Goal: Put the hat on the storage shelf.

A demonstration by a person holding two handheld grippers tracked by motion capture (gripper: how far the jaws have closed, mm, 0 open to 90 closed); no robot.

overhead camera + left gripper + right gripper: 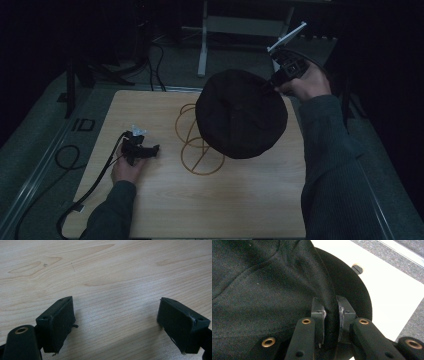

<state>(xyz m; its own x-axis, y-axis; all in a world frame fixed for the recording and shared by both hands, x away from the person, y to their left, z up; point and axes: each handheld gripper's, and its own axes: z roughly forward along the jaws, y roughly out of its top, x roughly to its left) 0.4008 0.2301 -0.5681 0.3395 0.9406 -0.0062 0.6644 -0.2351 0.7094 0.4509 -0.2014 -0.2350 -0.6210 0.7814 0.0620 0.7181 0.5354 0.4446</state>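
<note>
A black cap (240, 114) hangs above the middle of the wooden table (165, 210), partly covering a bent wire stand (192, 150) of brown loops. My right gripper (274, 84) holds it at its far right edge. In the right gripper view the jaws are shut on a fold of the cap's black cloth (262, 290), pinched at the right gripper (331, 312). My left gripper (150, 149) rests low on the table's left side, apart from the cap. In the left gripper view the left gripper (116, 315) stands open over bare wood, nothing between its pads (62, 322).
A black cable (90, 185) trails from the left gripper off the table's left edge. A white frame leg (202, 45) and dark cables lie on the grey floor beyond the table. A dark post (71, 87) stands at the far left corner.
</note>
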